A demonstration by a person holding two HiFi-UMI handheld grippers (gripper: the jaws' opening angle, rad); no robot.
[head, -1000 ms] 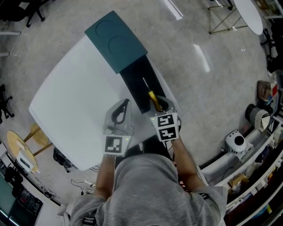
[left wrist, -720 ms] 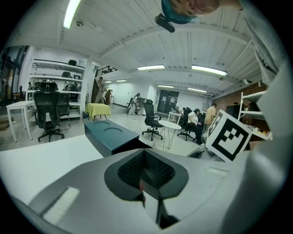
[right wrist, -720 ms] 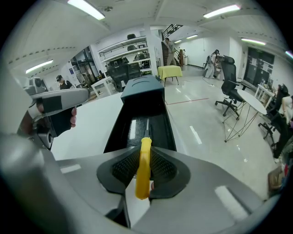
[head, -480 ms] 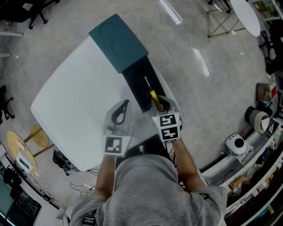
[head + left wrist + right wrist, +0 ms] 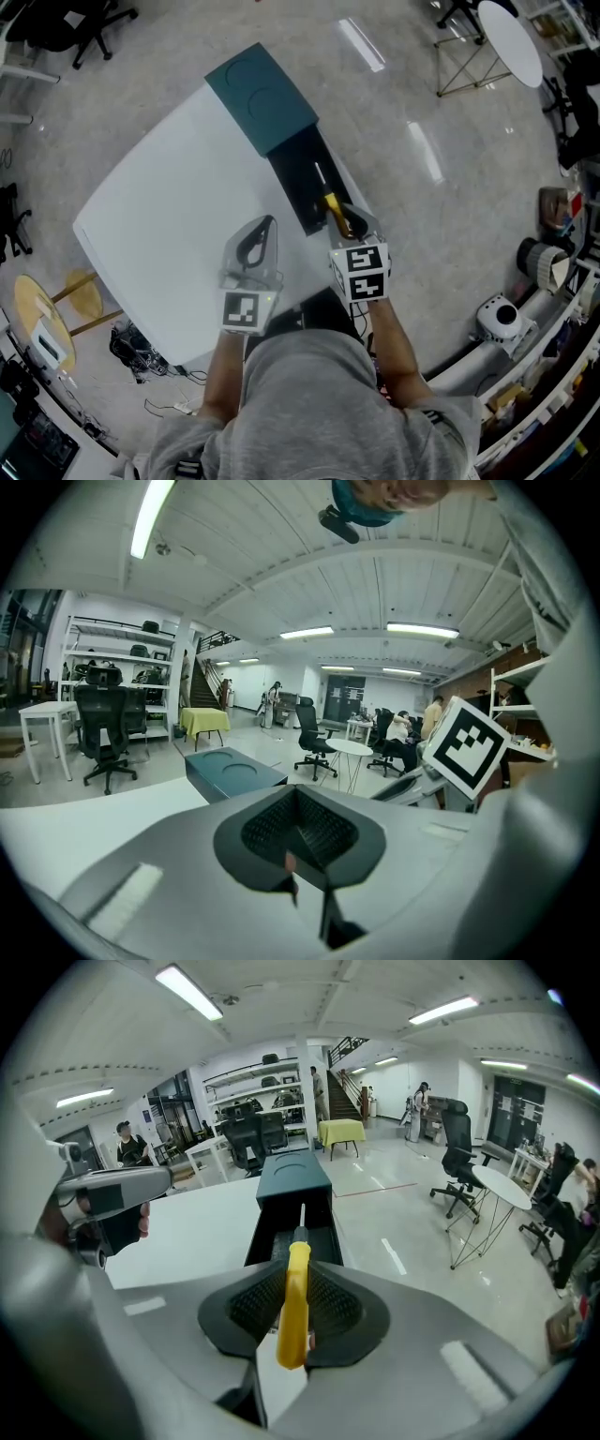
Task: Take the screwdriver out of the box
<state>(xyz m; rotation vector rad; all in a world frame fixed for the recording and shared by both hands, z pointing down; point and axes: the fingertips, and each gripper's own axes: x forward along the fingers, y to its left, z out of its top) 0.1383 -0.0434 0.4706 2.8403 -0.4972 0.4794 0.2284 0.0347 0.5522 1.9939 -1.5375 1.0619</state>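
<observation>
A screwdriver (image 5: pixel 329 203) with a yellow handle (image 5: pixel 296 1305) and a thin metal shaft is held by my right gripper (image 5: pixel 343 218), shut on the handle. The shaft points out over the open black box (image 5: pixel 298 180), just above it. The box's dark teal lid (image 5: pixel 262 97) lies at its far end on the white table (image 5: pixel 169 234). In the right gripper view the handle stands between the pads (image 5: pixel 330 1302), with the box (image 5: pixel 270 1241) beyond. My left gripper (image 5: pixel 267 221) hovers over the table left of the box, shut and holding nothing (image 5: pixel 298 829).
The box lies close to the table's right edge, with polished floor beyond. A round white table (image 5: pixel 514 30) and office chairs (image 5: pixel 105 728) stand farther off. A wooden stool (image 5: pixel 45 314) sits at the lower left. Shelves and equipment line the right side.
Both grippers have risen a little. The right one carries the screwdriver up from the box, still gripped by its handle.
</observation>
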